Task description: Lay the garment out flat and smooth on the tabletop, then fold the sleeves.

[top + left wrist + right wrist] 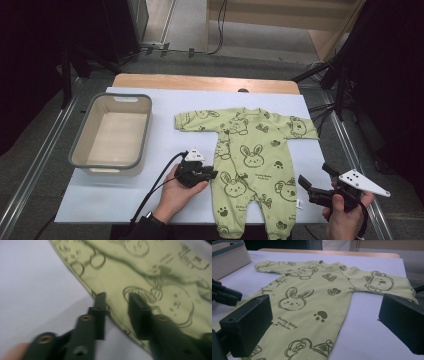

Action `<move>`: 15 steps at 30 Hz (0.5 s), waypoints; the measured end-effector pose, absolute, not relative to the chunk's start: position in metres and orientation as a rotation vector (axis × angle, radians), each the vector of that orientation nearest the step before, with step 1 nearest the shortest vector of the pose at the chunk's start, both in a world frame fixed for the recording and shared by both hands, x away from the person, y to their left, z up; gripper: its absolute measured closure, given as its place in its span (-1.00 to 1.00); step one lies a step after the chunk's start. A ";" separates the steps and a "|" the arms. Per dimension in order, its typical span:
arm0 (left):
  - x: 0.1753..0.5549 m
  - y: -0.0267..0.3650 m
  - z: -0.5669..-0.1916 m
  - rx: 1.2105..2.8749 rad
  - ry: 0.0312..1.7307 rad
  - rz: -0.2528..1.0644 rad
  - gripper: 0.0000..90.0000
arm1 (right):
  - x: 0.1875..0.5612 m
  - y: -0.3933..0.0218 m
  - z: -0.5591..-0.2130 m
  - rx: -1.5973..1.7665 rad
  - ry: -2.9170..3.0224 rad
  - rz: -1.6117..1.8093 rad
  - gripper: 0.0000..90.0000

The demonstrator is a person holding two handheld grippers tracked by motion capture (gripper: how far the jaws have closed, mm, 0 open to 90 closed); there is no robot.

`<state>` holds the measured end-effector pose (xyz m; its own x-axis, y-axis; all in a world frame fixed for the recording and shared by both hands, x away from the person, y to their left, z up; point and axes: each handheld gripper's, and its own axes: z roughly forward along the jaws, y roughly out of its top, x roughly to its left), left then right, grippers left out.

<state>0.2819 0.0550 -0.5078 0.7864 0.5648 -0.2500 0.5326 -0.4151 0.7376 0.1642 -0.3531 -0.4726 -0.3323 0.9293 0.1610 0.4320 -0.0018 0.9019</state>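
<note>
Left hand-held gripper (210, 174), jaws parted and empty, is held at the romper's (250, 160) near edge, its length running away; the open right hand-held gripper (303, 182) is kept farther off.

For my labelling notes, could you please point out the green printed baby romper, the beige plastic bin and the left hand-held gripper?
Green printed baby romper (252, 155), high view, chest panel.
Beige plastic bin (80, 145), high view, left rim.
Left hand-held gripper (117, 303), left gripper view, between the fingertips.

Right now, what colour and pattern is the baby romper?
The baby romper is light green with dark outlined bunnies, koalas, hearts and paw prints, clearest in the right gripper view.
</note>
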 end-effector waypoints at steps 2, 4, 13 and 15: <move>0.283 0.060 -0.497 2.050 0.802 0.052 0.11 | 0.164 -0.353 -0.473 1.400 1.787 1.311 -1.00; 0.287 0.064 -0.485 2.013 0.812 0.068 -0.16 | 0.165 -0.353 -0.474 1.401 1.787 1.313 -1.00; 0.313 0.072 -0.456 1.969 0.836 0.128 -0.76 | 0.165 -0.353 -0.475 1.399 1.798 1.313 -1.00; 0.319 0.073 -0.455 1.967 0.855 0.146 -0.84 | 0.165 -0.353 -0.475 1.400 1.798 1.317 -1.00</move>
